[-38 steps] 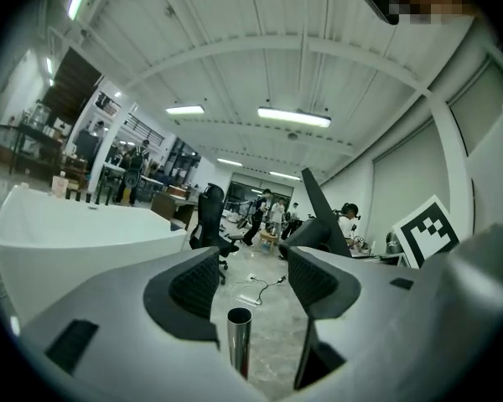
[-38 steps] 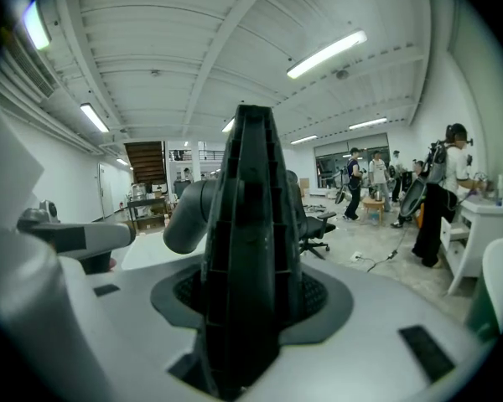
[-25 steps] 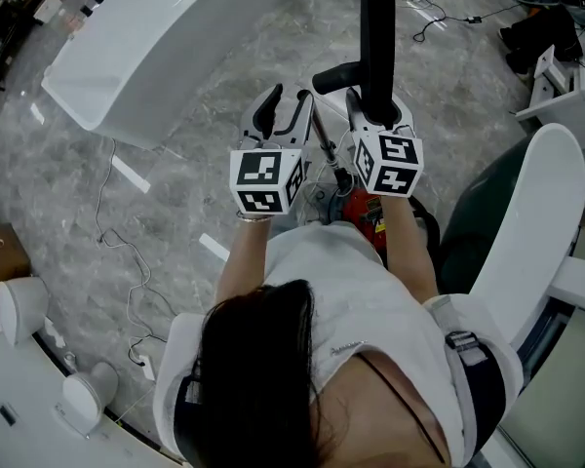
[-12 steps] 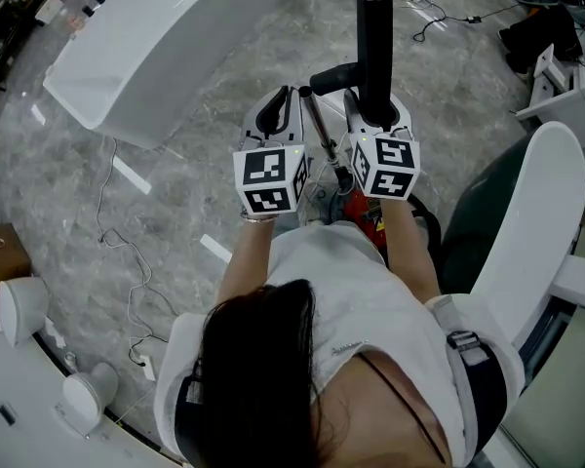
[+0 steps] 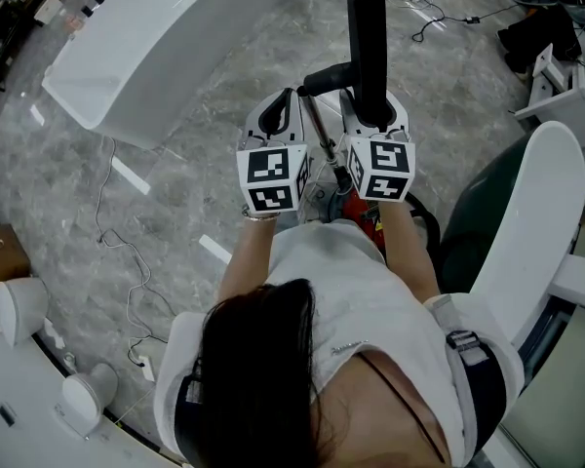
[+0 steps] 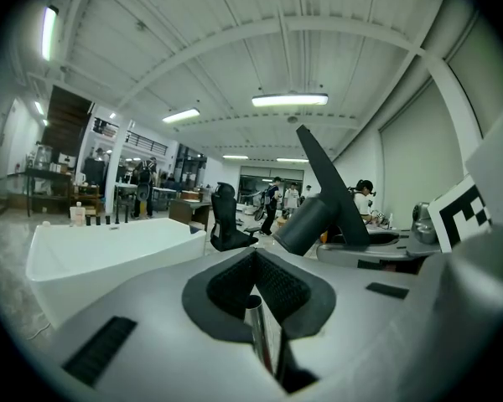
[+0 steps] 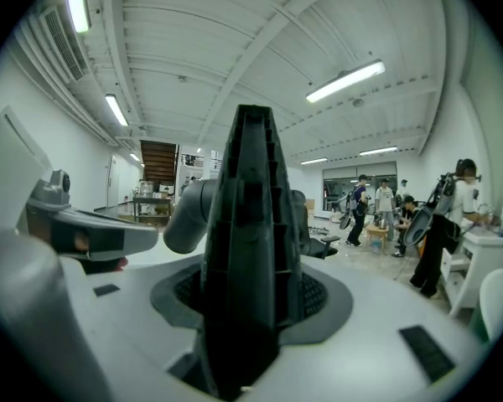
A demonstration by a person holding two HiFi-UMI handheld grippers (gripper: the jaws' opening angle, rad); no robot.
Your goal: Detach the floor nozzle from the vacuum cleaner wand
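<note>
The black floor nozzle (image 5: 368, 47) stands upright, and its grey neck (image 5: 327, 78) angles left to the thin chrome wand (image 5: 318, 130). My right gripper (image 5: 375, 115) is shut on the nozzle, whose ribbed body (image 7: 247, 249) fills the gap between that gripper's pads. My left gripper (image 5: 278, 113) has just been closing and is now shut on the wand (image 6: 256, 325), which sits between its dark pads. In the left gripper view the nozzle (image 6: 331, 191) rises to the right. The red vacuum body (image 5: 361, 211) shows below the grippers.
A long white counter (image 5: 156, 37) lies at the upper left, a white chair (image 5: 536, 222) on the right. Cables (image 5: 127, 252) trail over the grey floor. A black office chair (image 6: 226, 216) and several people stand farther off.
The left gripper's jaws went from open to shut on the wand. The nozzle and right gripper shifted slightly left and up in the picture.
</note>
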